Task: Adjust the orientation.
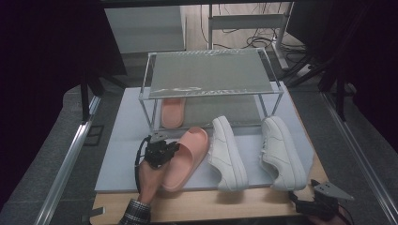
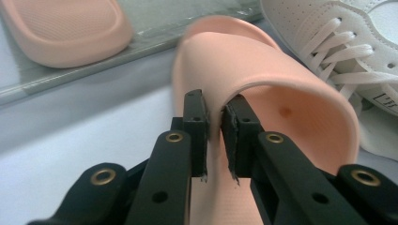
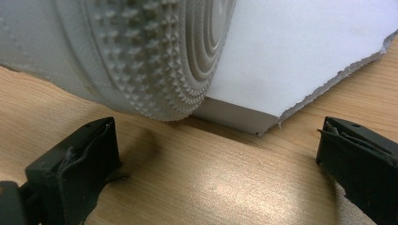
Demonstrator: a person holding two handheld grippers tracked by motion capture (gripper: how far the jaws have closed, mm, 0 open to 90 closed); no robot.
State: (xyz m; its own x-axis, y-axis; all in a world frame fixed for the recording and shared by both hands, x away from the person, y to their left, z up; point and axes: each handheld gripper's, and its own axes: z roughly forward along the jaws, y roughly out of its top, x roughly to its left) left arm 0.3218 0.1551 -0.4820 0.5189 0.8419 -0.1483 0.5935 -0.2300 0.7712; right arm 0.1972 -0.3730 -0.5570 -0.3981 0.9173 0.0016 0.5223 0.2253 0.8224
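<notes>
A metal-framed shoe rack stands on a pale mat over a wooden table.

Lab: curtained rig, floor cables

Pink slide on grey mat, strap pinched, sole flat

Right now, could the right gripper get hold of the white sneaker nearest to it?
Probably yes. The right gripper sits open on the wooden table, just beside the heel of that white sneaker, with nothing between them.
</notes>
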